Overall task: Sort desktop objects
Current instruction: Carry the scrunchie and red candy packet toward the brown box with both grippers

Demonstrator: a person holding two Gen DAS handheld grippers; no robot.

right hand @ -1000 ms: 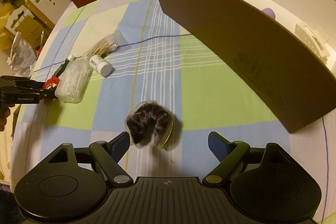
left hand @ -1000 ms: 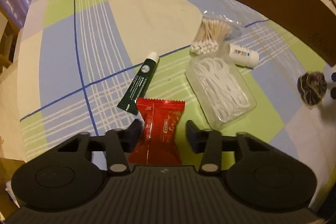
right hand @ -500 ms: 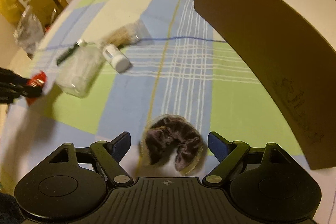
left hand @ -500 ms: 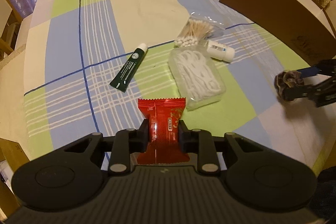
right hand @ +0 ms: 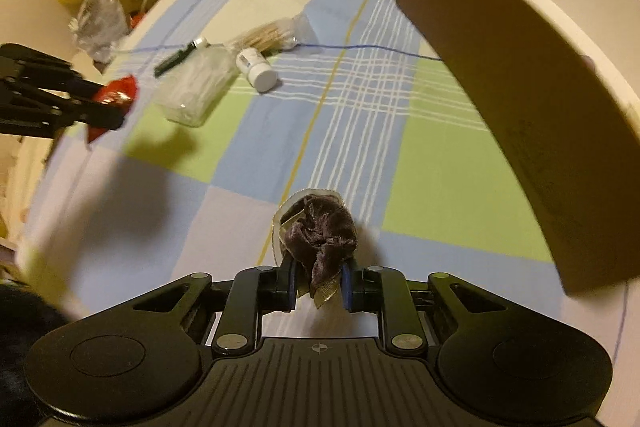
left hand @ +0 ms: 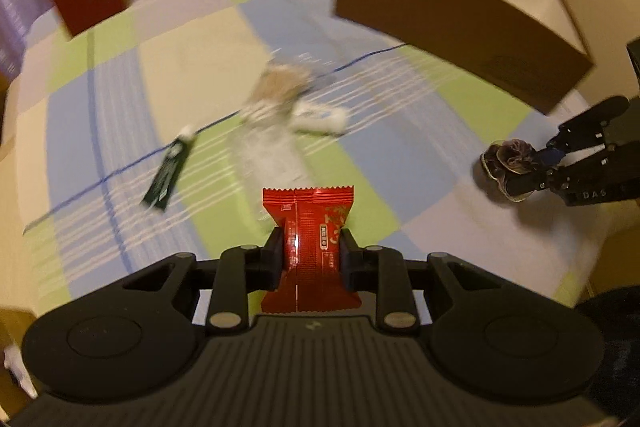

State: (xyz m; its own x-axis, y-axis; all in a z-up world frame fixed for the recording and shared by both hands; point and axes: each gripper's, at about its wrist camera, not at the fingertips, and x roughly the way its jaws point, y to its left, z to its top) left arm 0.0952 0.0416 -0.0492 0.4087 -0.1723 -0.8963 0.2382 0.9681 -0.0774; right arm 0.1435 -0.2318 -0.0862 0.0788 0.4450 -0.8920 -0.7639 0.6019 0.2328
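Left wrist: gripper (left hand: 311, 251) pinching red packet (left hand: 308, 227), lower end tucking behind the body. Beyond, blurring into smears: tube (left hand: 166, 175), clear bag (left hand: 272, 151), bottle (left hand: 320, 117). Right wrist: gripper (right hand: 319, 285) squeezing scrunchie (right hand: 320, 235) above cloth (right hand: 400, 167); box (right hand: 500, 75) running out of frame, inside mostly hidden.
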